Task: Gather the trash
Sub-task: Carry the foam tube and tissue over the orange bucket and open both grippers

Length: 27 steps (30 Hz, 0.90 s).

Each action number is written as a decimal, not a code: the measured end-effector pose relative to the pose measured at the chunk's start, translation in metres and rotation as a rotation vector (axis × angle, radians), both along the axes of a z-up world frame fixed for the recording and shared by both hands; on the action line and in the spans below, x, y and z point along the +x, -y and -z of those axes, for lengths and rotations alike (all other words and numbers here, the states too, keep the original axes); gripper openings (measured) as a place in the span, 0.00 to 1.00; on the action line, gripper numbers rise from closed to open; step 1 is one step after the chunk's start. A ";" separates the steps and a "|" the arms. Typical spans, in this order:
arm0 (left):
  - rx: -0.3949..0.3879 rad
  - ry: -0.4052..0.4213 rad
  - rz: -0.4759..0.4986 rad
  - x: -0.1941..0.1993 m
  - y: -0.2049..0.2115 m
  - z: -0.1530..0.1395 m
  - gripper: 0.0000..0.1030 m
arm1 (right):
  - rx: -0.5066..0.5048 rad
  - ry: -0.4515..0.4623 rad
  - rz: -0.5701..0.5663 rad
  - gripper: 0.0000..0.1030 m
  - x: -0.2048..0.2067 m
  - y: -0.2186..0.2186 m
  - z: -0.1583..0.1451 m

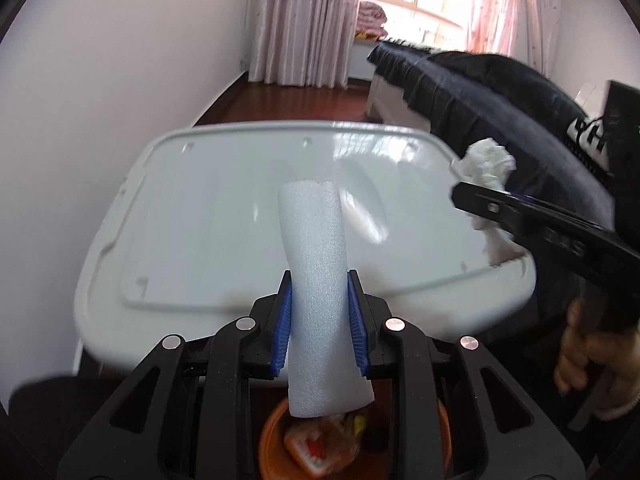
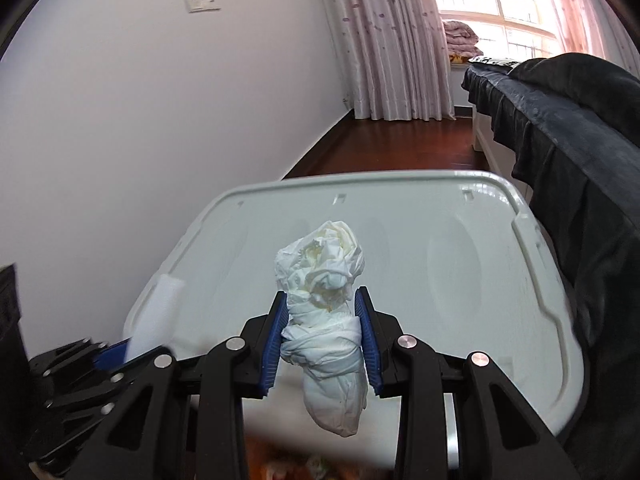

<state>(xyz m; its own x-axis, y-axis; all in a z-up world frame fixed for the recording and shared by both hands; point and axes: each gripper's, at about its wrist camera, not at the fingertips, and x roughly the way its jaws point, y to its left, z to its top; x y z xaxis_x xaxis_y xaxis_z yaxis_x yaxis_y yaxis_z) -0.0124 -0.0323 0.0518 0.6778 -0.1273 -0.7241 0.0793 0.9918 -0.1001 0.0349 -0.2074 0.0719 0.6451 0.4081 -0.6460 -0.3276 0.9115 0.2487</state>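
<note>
My left gripper point(image 1: 319, 292) is shut on a white foam piece point(image 1: 320, 280), held upright above the white lid point(image 1: 192, 208) of a storage box. My right gripper point(image 2: 323, 308) is shut on a crumpled white tissue wad point(image 2: 324, 300), also above the lid point(image 2: 460, 272). In the left wrist view the right gripper point(image 1: 472, 196) shows at the right edge with the tissue point(image 1: 488, 164). In the right wrist view the left gripper point(image 2: 132, 350) shows at lower left with the foam point(image 2: 156, 316). An orange bin point(image 1: 276, 440) with trash in it sits below, behind the left gripper's body.
A bed with dark bedding point(image 2: 560, 128) stands to the right. A white wall point(image 2: 140, 100) is on the left. Pink curtains point(image 2: 384, 40) and a window lie at the far end over a dark wood floor point(image 2: 400, 148).
</note>
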 end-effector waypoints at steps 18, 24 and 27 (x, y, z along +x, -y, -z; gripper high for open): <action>-0.003 -0.310 0.038 -0.057 -0.003 0.089 0.25 | -0.095 -0.210 -0.031 0.34 -0.113 -0.019 0.081; 0.001 -0.322 0.039 -0.058 -0.002 0.089 0.26 | -0.088 -0.237 -0.025 0.34 -0.112 -0.016 0.087; 0.008 -0.330 0.048 -0.057 0.000 0.091 0.26 | -0.080 -0.253 -0.013 0.34 -0.113 -0.012 0.090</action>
